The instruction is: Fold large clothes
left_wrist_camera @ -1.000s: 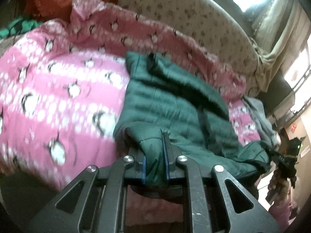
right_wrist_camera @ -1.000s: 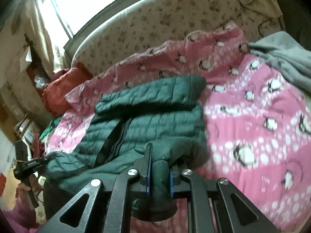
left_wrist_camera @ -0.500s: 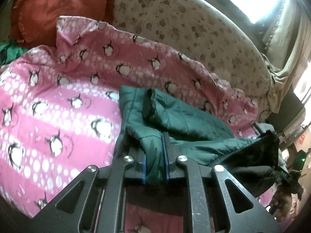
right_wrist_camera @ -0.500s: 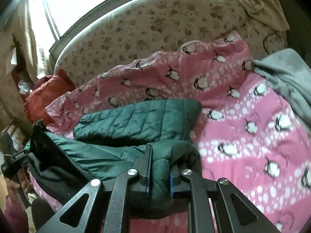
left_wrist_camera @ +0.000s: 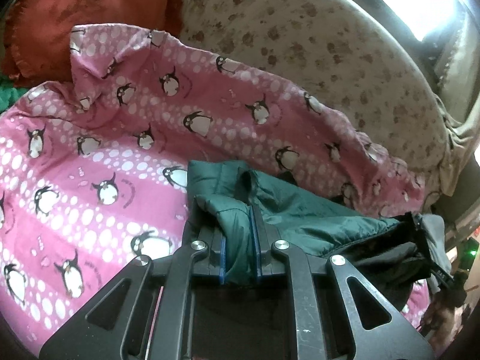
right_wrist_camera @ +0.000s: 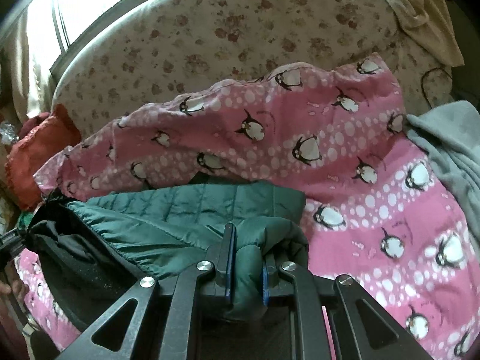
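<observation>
A dark green quilted jacket [left_wrist_camera: 300, 210] with a black lining lies on a pink penguin blanket [left_wrist_camera: 105, 150]. My left gripper [left_wrist_camera: 240, 240] is shut on one bottom corner of the jacket. My right gripper [right_wrist_camera: 246, 258] is shut on the other corner of the jacket [right_wrist_camera: 186, 210]. Both corners are lifted above the bed, and the hem hangs between them with the black lining [right_wrist_camera: 78, 255] showing. The far part of the jacket rests folded on the blanket.
A floral cushioned back [left_wrist_camera: 300, 45] curves behind the blanket [right_wrist_camera: 330, 150]. A red pillow [left_wrist_camera: 75, 9] lies at the far left. A grey garment [right_wrist_camera: 450, 150] lies on the right side of the bed. A window [right_wrist_camera: 60, 9] is behind.
Both grippers have lifted the jacket's near edge and carried it forward over the rest of the jacket. More of the blanket shows, and the black lining has come into view.
</observation>
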`<state>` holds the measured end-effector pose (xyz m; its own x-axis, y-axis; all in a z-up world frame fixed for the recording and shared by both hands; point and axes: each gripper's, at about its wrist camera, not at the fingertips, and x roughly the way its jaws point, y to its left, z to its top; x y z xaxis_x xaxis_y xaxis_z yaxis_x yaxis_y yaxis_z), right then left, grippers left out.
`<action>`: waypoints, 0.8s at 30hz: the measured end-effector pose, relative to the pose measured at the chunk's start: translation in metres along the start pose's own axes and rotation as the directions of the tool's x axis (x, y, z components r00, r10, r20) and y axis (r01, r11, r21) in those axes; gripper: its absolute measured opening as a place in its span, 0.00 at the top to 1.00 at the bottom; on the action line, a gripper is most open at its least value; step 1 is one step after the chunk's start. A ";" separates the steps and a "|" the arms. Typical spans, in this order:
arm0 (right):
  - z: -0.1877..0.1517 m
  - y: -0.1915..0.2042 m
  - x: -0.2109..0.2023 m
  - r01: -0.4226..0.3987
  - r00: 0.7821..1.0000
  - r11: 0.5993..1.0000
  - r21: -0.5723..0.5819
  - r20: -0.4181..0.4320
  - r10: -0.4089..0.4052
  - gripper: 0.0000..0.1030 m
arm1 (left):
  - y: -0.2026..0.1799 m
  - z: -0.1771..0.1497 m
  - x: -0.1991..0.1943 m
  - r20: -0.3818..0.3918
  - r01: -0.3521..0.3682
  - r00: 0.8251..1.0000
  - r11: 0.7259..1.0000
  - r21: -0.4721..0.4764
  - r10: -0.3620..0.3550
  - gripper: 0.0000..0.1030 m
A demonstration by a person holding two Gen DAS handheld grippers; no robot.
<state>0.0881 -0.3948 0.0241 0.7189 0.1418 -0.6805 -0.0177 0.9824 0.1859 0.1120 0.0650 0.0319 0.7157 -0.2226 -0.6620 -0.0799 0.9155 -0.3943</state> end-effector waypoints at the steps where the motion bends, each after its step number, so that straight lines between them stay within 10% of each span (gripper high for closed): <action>1: 0.005 0.000 0.006 0.005 1.000 1.000 -0.002 -0.003 -0.005 0.88 | 0.000 0.003 0.005 -0.003 -0.004 1.000 1.000 -0.003 0.004 0.88; 17: 0.023 -0.026 0.120 -0.011 0.995 0.977 0.213 -0.096 0.032 0.84 | 0.019 0.024 0.087 -0.101 -0.007 0.995 0.997 -0.077 -0.001 0.83; 24: 0.038 -0.042 0.094 -0.151 0.987 0.941 0.304 0.001 0.158 0.66 | 0.021 0.036 0.065 -0.103 0.084 0.990 0.992 -0.093 -0.093 0.53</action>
<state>0.1825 -0.4275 -0.0210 0.7080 0.2949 -0.6417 0.0860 0.8659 0.4928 0.1816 0.0816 0.0034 0.6445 -0.3405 -0.6846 -0.0842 0.8583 -0.5061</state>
